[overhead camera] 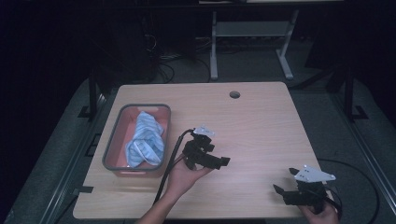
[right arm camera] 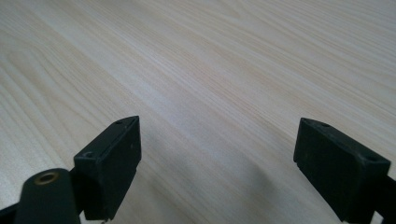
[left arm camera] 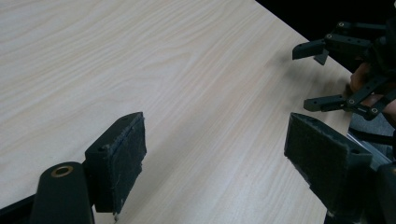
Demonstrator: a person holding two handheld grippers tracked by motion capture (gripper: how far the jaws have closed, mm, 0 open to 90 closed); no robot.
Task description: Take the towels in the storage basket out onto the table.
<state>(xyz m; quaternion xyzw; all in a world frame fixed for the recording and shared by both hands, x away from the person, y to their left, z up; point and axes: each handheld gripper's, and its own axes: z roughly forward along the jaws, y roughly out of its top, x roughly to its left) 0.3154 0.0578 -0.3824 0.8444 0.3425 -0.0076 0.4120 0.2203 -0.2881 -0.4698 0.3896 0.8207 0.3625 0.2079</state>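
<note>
In the pink bin (overhead camera: pixel 122 115), a crumpled blue-striped cloth (overhead camera: pixel 145 140) lies.

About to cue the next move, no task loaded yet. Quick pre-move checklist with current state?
1. Left tool open, nothing between the jaws: ok.
2. Right tool open, nothing between the jaws: ok.
3. The two tools apart, not touching: ok.
4. Striped cloth inside the grey-rimmed bin, nothing hanging over the rim: ok.
5. Bin fully on the table, near its left edge: ok.
6. Whether anything lies under the cloth: cannot tell.
</note>
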